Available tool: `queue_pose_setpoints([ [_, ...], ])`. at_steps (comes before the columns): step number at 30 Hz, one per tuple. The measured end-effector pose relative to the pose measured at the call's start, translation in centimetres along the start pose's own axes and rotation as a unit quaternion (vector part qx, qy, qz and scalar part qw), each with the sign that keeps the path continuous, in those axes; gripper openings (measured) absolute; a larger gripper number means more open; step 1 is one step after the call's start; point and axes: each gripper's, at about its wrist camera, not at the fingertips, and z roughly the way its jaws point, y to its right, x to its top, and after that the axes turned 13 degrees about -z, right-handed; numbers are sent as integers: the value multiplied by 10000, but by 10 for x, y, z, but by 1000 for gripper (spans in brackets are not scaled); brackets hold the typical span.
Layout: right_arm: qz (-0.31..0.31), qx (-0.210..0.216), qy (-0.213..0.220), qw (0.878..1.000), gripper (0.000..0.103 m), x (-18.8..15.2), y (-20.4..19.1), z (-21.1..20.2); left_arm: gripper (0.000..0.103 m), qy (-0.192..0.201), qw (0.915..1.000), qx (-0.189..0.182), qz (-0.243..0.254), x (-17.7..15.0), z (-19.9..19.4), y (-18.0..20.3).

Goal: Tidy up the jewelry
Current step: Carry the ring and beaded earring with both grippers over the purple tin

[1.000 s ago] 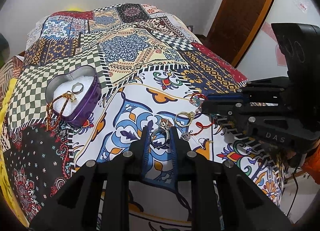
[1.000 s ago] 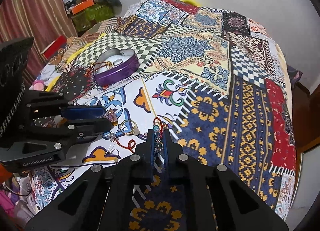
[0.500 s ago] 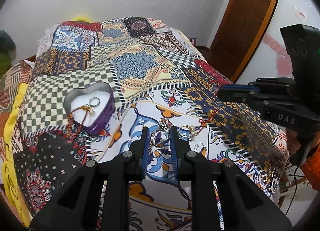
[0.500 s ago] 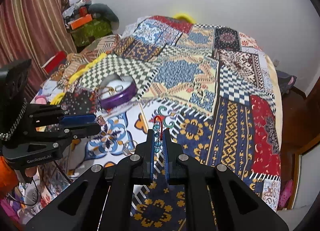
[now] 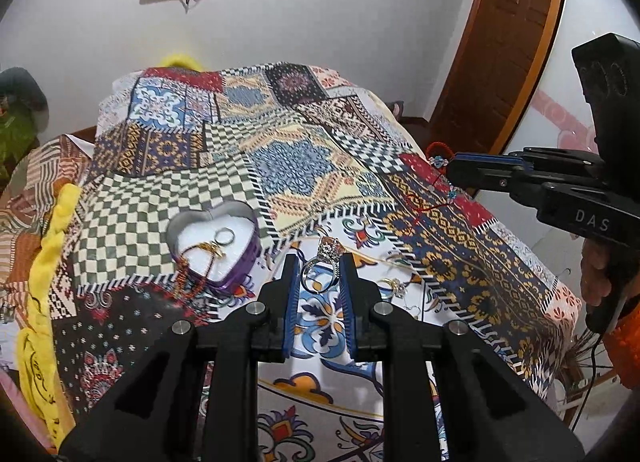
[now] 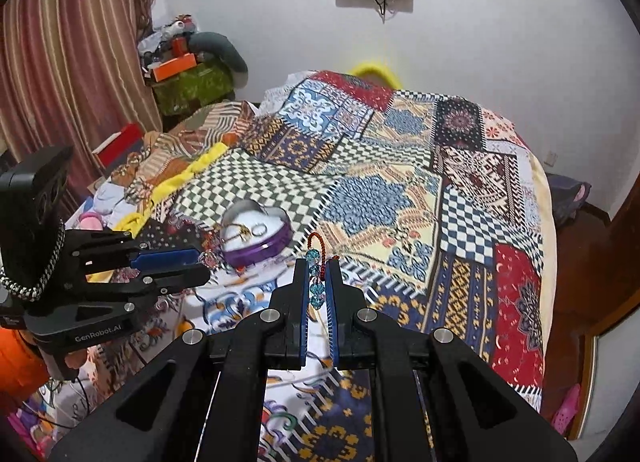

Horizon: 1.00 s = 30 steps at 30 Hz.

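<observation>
Left gripper (image 5: 319,266) pinches a silver ring (image 5: 320,273) with a clustered stone top, lifted above the quilt (image 5: 312,165); right gripper (image 6: 317,280) clamps a red cord strung with teal beads (image 6: 315,282); beyond, a purple heart tin (image 5: 216,246) holds a ring and gold chain.

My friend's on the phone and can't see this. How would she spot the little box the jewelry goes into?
On the patchwork bedspread, find the green-and-white checkered patch. At its near edge sits a heart-shaped tin with purple sides and white lining, holding a ring and a gold chain. It is the only container there; the other pieces lie loose.
</observation>
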Motion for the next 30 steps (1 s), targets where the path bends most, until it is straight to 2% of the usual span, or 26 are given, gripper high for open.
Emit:
queue_pose_setpoints([
  [17, -106, 444, 162, 9988, 7, 46, -30, 44, 19, 378, 9985, 340, -190, 26, -12, -40],
  [26, -105, 626, -23, 9980, 7, 60, -39, 79, 19, 328, 9975, 465, -418, 35, 7, -70],
  [30, -71, 720, -196, 9972, 7, 62, -38, 96, 19, 170, 9972, 458, -566, 38, 23, -85],
])
